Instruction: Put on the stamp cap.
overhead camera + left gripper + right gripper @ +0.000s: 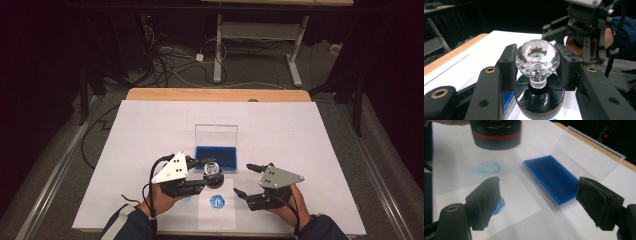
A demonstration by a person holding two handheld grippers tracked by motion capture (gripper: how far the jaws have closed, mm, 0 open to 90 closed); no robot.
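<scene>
A stamp (213, 175) with a faceted clear knob (537, 56) and a round black base (539, 98) hangs just above the table. My left gripper (211, 172) is shut on the knob, one pad on each side. The base carries a red band (496, 135) and hovers clear of the surface in the right gripper view. My right gripper (243, 179) stands open to the stamp's right with nothing between its pads (486, 197). A blue ink pad (216, 157) lies in a clear case with its lid (216, 135) raised. Below it, a small paper slip (216, 215) bears a round blue print (217, 201).
A white sheet (300, 150) covers the table, with the wooden edge (215, 94) at the far side. A faint blue ring (488, 167) marks the sheet left of the slip. Beyond the table stand a desk frame (260, 30) and loose cables (170, 65) on the floor.
</scene>
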